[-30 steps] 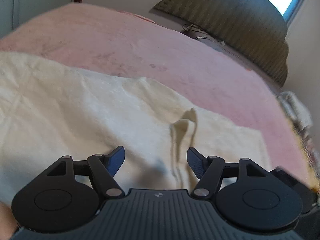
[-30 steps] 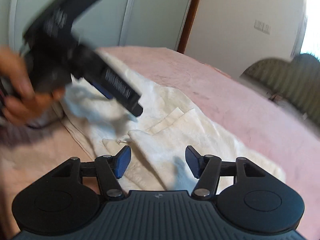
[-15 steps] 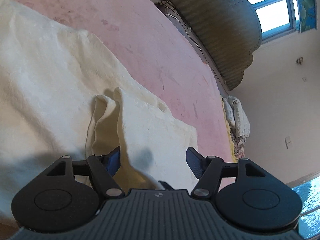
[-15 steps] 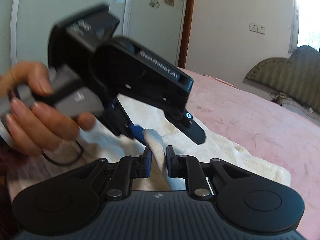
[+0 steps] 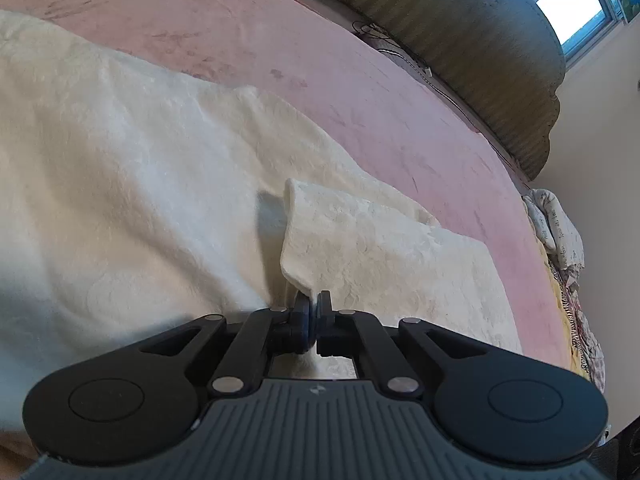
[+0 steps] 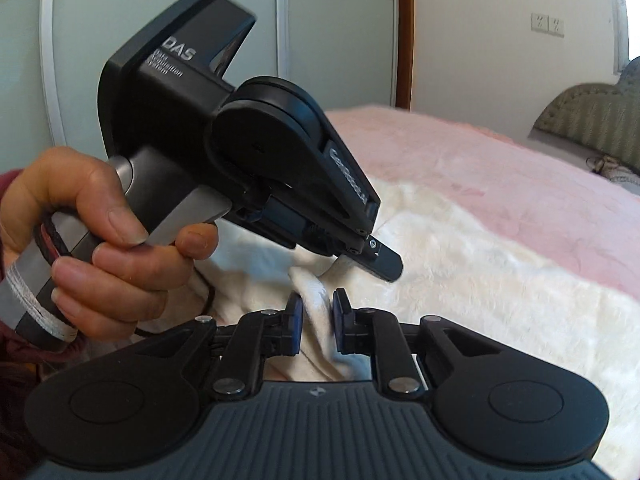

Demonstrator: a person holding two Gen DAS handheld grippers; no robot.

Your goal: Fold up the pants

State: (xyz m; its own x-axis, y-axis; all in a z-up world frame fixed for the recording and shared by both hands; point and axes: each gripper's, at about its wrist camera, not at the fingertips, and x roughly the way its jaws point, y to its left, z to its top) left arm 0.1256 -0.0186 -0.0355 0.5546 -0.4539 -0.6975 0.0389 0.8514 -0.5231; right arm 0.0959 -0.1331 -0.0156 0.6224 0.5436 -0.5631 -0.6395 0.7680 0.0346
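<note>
The cream pants point(image 5: 140, 184) are lying spread across the pink bed point(image 5: 360, 92), reaching toward its near edge; the left gripper point(image 5: 313, 309) is pinching a raised fold of the cloth, fingers closed on it; the right gripper point(image 6: 314, 312) is clamping a bunched ridge of the pants just beside it; a hand point(image 6: 108, 236) is holding the left gripper's handle; a green headboard point(image 5: 480, 48) is standing along the far edge.

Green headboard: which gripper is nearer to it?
Left. The left gripper pinches the pants with the headboard looming ahead; the right gripper sees it far off.
</note>
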